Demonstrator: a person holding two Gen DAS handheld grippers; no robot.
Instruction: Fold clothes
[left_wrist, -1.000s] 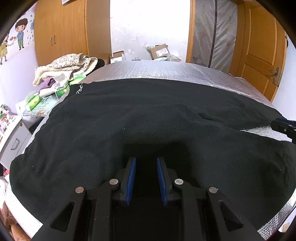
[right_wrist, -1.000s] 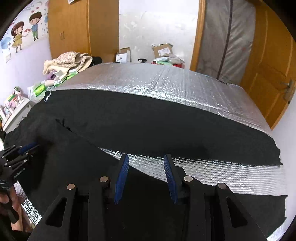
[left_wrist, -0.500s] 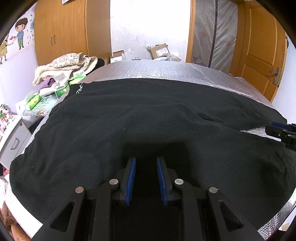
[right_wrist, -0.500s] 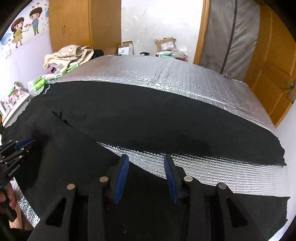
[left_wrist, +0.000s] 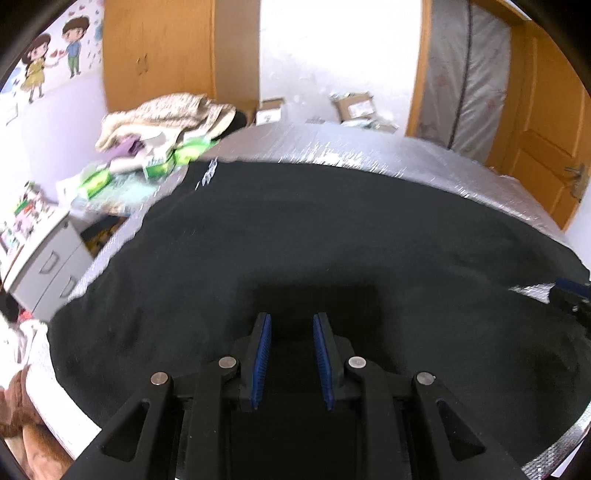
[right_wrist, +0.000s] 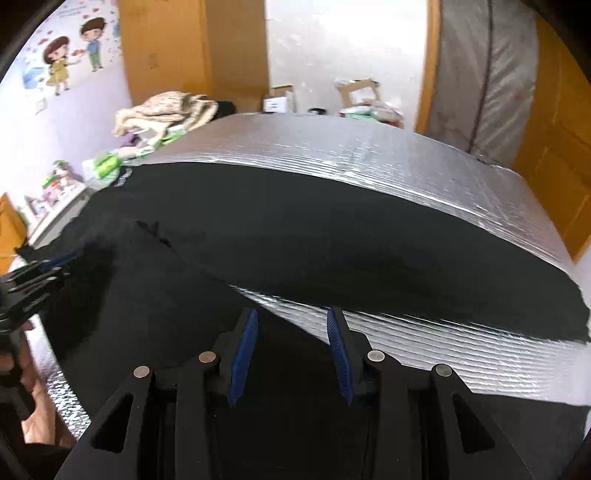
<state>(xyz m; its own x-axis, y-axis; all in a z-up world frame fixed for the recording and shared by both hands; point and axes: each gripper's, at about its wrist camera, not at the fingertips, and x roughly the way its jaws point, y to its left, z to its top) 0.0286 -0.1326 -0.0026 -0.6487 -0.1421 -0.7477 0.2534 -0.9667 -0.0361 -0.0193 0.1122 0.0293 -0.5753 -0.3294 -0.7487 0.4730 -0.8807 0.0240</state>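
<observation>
Across the middle of the room a silver quilted foil sheet (right_wrist: 369, 173) covers the flat surface where the work lies (whether a bed or a tabletop is underneath cannot be told). Behind it stand orange wooden wardrobes (left_wrist: 159, 51), a wooden door (left_wrist: 546, 147) at the right, cardboard boxes (right_wrist: 356, 92) by the far wall, and a cartoon boy-and-girl sticker (right_wrist: 72, 55) on the lilac wall. A beige blanket (left_wrist: 166, 118) tops a heap of green packets beside a grey drawer unit (left_wrist: 48, 258). White lettering near the upper left edge of the garment is too blurred to read.

Spread over the foil, the black garment (left_wrist: 314, 229) looks like soft fleece trousers, their two legs parting in a V that bares foil in the right wrist view. The left claw (left_wrist: 291, 325) hangs over the cloth, blue pads apart, gripping nothing. The right claw (right_wrist: 291, 317) is likewise parted and empty.
</observation>
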